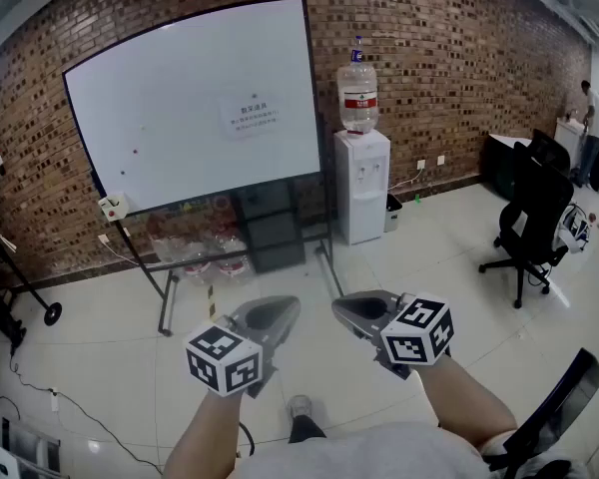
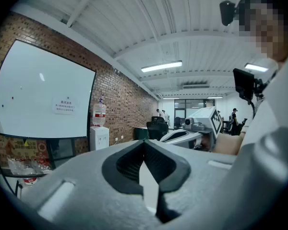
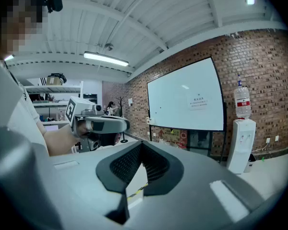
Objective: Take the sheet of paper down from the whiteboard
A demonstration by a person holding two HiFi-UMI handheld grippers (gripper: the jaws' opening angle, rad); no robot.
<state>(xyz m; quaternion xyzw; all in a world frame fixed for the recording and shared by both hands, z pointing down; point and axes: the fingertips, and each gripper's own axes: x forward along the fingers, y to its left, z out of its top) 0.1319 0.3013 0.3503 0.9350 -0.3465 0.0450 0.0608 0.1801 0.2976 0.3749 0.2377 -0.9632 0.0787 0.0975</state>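
Paper (image 1: 252,113): I think it is thin, light, floppy and easy to tear.
Grab spot: a bottom corner, peeled gently off the whiteboard (image 1: 160,118).
My 2 tools: left tool (image 1: 283,305) and right tool (image 1: 341,307) are clenched and empty.

So the left forearm (image 1: 202,432) and right forearm (image 1: 469,399) are stretched out front, side by side. The left hand-held gripper (image 1: 283,307) and right hand-held gripper (image 1: 344,307) sit close together, tipped slightly down, jaws pressed together, nothing between them.
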